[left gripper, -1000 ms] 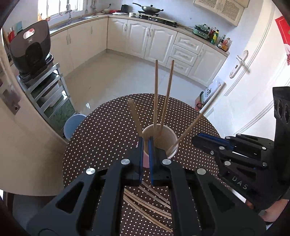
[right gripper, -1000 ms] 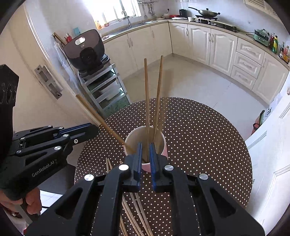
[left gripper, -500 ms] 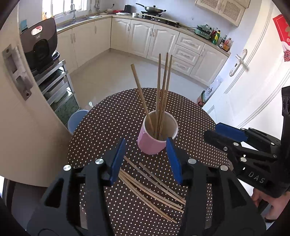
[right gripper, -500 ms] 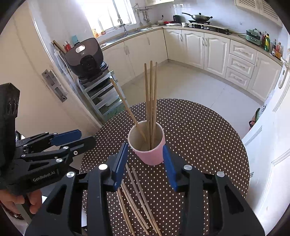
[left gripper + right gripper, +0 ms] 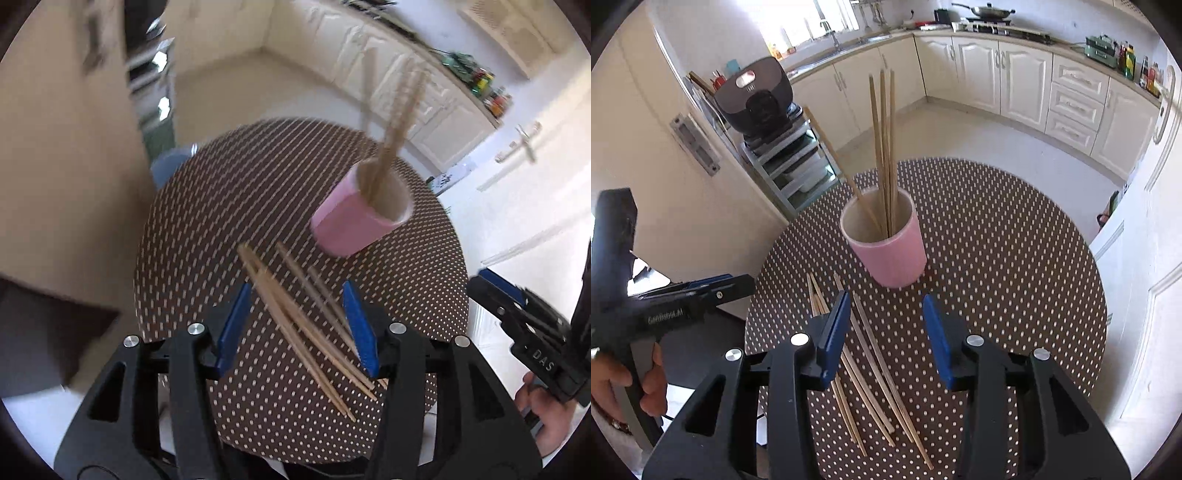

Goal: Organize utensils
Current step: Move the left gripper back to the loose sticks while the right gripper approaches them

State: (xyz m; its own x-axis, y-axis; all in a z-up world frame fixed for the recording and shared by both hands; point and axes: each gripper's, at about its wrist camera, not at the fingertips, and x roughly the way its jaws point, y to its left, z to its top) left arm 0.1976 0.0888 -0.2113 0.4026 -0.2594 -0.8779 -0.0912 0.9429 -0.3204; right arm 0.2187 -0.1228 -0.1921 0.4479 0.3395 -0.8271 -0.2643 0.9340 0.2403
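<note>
Right wrist view shows both tools, the right tool (image 5: 886, 332) and the left tool (image 5: 295, 325), spread and empty, jaws just opened, over thin wooden chopsticks (image 5: 871, 369) lying lengthwise beneath them on the dotted brown surface (image 5: 1015, 295) before the round pink cup (image 5: 886, 243), left tool slightly nearer.

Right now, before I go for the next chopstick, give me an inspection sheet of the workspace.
Surface: round table under a brown polka-dot cloth.
Job's things: pink cup upright, four chopsticks in the cup; loose chopsticks lying flat on the cloth in front of it.
Clutter: nothing seen on the table.
Grippers: left gripper open above the loose chopsticks; right gripper open over the same pile; both jaws have just been opening, nothing gripped.
Cables: nothing seen.
Surroundings: kitchen cabinets, metal rack with a dark appliance, white door.
</note>
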